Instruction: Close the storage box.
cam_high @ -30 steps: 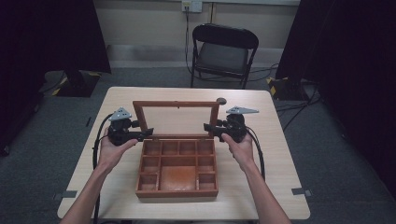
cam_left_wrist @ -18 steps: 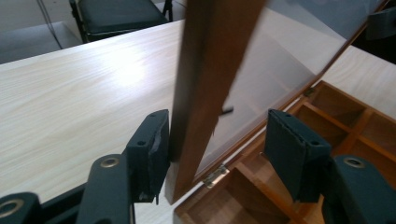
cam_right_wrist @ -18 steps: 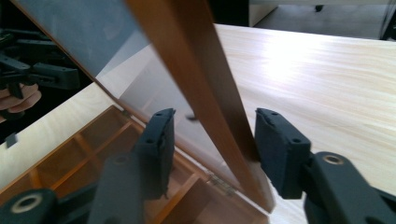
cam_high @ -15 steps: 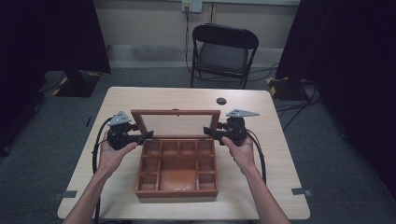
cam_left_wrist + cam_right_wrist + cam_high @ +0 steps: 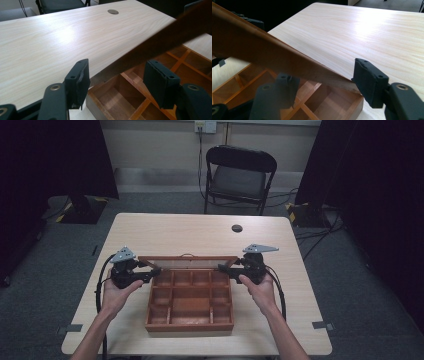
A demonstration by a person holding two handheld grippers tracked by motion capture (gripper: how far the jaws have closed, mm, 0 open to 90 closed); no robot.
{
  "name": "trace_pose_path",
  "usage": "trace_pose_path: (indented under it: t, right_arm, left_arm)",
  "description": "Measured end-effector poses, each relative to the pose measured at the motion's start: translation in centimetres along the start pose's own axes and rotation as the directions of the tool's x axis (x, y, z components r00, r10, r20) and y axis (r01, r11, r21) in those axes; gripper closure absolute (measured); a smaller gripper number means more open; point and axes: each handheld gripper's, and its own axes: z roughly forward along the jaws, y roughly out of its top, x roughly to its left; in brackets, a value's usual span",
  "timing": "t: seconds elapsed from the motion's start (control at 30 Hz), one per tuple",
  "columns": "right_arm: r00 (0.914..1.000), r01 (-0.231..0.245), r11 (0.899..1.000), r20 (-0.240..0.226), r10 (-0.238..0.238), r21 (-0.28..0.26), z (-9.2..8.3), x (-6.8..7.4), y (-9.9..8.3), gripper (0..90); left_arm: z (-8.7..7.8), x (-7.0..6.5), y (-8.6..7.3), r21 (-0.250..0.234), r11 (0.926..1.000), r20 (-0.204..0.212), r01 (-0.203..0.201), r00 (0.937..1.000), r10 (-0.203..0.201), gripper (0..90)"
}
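A pale wood bench (image 5: 200,232) stands on grey carpet, with a dark round grommet (image 5: 237,228) set in its far part and a black chair (image 5: 239,175) behind it. On the near half of the bench sits an open wooden box (image 5: 190,302), divided into small compartments, a larger one in the middle. Its framed lid (image 5: 187,262) is hinged along the far edge and tilts low over the back row of compartments, neither upright nor shut.

A person's forearms come in from below. The left hand (image 5: 114,295) holds the left gripper (image 5: 156,272) at the lid's left end; the right hand (image 5: 260,292) holds the right gripper (image 5: 224,268) at the lid's right end.

In the left gripper view the jaws stand wide apart, with the lid's dark edge (image 5: 160,42) running between them and touching neither pad clearly. In the right gripper view the jaws are also spread wide; the lid's edge (image 5: 287,60) passes between them, its end just beside the right-hand pad, whether touching I cannot tell. Neither pair is clamped on the lid.
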Motion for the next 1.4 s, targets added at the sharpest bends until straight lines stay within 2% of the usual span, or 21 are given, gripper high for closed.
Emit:
trace_pose_path:
  t: [0.03, 0.17, 0.2, 0.27, 0.33, 0.37, 0.43, 0.47, 0.6, 0.73, 0.87, 1.23, 1.27, 1.3, 1.4]
  right_arm:
    - [1.0000, 0.002, 1.000, 0.003, -0.002, 0.002, 0.0, 0.1, -0.1, 37.8]
    - [0.9997, 0.016, 1.000, 0.017, -0.016, 0.011, -0.2, 0.4, -0.2, 37.1]
    - [0.9996, 0.017, 1.000, 0.023, -0.018, 0.012, -0.2, 0.5, -0.2, 36.9]
    - [0.9993, 0.025, 1.000, 0.027, -0.025, 0.012, -0.3, 0.7, -0.4, 36.7]
    - [0.9986, 0.020, 0.999, 0.048, -0.021, 0.025, -0.4, 0.9, -0.5, 32.5]
    - [0.9990, 0.002, 0.999, 0.044, -0.003, 0.038, -0.4, 0.9, -0.5, 30.6]
    - [0.9990, 0.015, 0.999, 0.041, -0.017, 0.047, -0.5, 0.9, -0.8, 30.3]
    - [0.9988, 0.023, 0.999, 0.041, -0.025, 0.042, -0.5, 0.9, -0.9, 29.9]
    - [0.9993, 0.000, 0.999, 0.037, -0.002, 0.038, -0.7, 0.9, -1.7, 28.7]
    - [0.9989, 0.000, 0.999, 0.046, -0.002, 0.034, -1.0, 1.0, -2.0, 28.7]
    - [0.9986, -0.001, 1.000, 0.052, -0.001, 0.025, -1.6, 1.1, -2.1, 28.8]
    - [0.9986, -0.001, 1.000, 0.053, 0.000, 0.022, -2.5, 1.4, -3.0, 28.9]
    - [0.9985, -0.005, 1.000, 0.055, 0.004, 0.019, -2.6, 1.4, -3.0, 28.9]
    - [0.9984, -0.005, 1.000, 0.056, 0.004, 0.018, -2.6, 1.4, -3.1, 28.9]
    - [0.9985, -0.007, 1.000, 0.054, 0.006, 0.017, -2.8, 1.5, -3.4, 28.9]
  left_arm:
    - [-0.3, -0.1, 0.0, 0.003, 0.9998, -0.001, -0.020, 0.9998, 0.020, 38.4]
    - [-0.7, -0.2, 0.0, -0.015, 0.9998, 0.001, -0.013, 0.9999, 0.013, 41.7]
    - [-0.7, -0.2, -0.1, -0.012, 0.9999, -0.005, -0.006, 1.0000, 0.005, 41.7]
    - [-0.7, -0.2, -0.2, -0.001, 1.0000, 0.007, -0.003, 1.0000, 0.003, 41.9]
    - [-0.7, -0.2, -0.4, 0.007, 0.9999, -0.002, -0.012, 0.9999, 0.012, 41.9]
    - [-0.8, -0.2, -0.4, 0.012, 0.9999, -0.001, -0.010, 1.0000, 0.010, 41.9]
    - [-0.8, -0.1, -0.5, 0.013, 0.9998, 0.003, -0.014, 0.9999, 0.014, 41.1]
    - [-0.8, -0.2, -0.6, 0.018, 0.9998, 0.006, -0.012, 0.9999, 0.012, 40.9]
    - [-0.8, -0.3, -0.9, 0.031, 0.9994, 0.009, -0.014, 0.9999, 0.014, 39.9]
    - [-0.8, -0.4, -1.1, 0.026, 0.9996, 0.004, -0.014, 0.9999, 0.014, 39.8]
    - [-1.2, -0.6, -1.2, 0.016, 0.9998, 0.011, 0.008, 0.9999, -0.009, 36.8]
    - [-1.7, -0.8, -1.9, 0.028, 0.9996, 0.004, 0.009, 0.9999, -0.010, 36.6]
    - [-1.8, -0.7, -1.9, 0.024, 0.9997, 0.003, 0.000, 1.0000, 0.000, 36.5]
    - [-1.8, -0.7, -2.0, 0.023, 0.9997, 0.004, 0.008, 1.0000, -0.008, 36.5]
    - [-1.8, -0.8, -2.1, 0.028, 0.9996, -0.002, -0.004, 1.0000, 0.004, 35.4]
